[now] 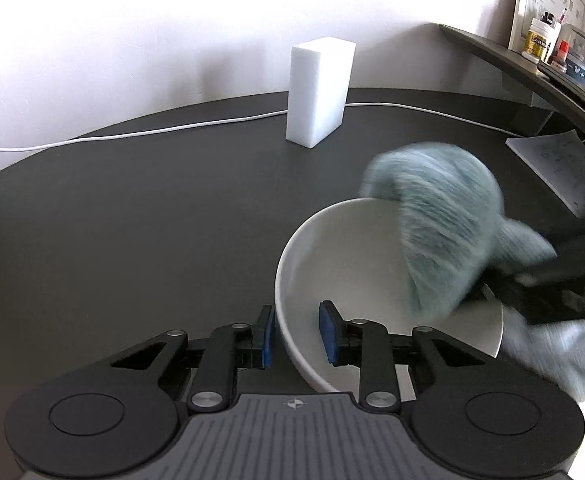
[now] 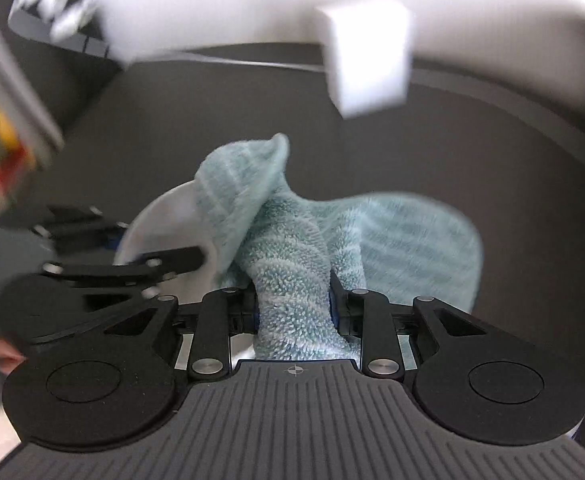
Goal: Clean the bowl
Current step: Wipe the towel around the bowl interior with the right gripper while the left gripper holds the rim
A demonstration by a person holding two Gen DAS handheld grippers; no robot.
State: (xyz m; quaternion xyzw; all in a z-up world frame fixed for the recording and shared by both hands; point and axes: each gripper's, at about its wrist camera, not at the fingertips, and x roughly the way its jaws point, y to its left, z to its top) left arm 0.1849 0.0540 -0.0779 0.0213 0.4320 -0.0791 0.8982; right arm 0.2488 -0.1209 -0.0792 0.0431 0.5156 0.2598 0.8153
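A white bowl [image 1: 344, 256] sits on the dark table, tilted toward me. My left gripper [image 1: 296, 332] straddles its near rim, one blue pad outside and one inside, gripping the wall. My right gripper [image 2: 292, 304] is shut on a light blue fluffy cloth [image 2: 288, 280]. The cloth [image 1: 444, 224] hangs over the bowl's right side and reaches into it, blurred by motion. In the right wrist view the bowl [image 2: 164, 220] shows at left behind the cloth, with the left gripper [image 2: 160, 260] on its rim.
A white block [image 1: 318, 92] stands upright at the back of the table [image 1: 132, 220], with a white cable [image 1: 132, 134] behind it. A paper sheet [image 1: 560, 160] lies at right under a shelf [image 1: 532, 64] holding small bottles.
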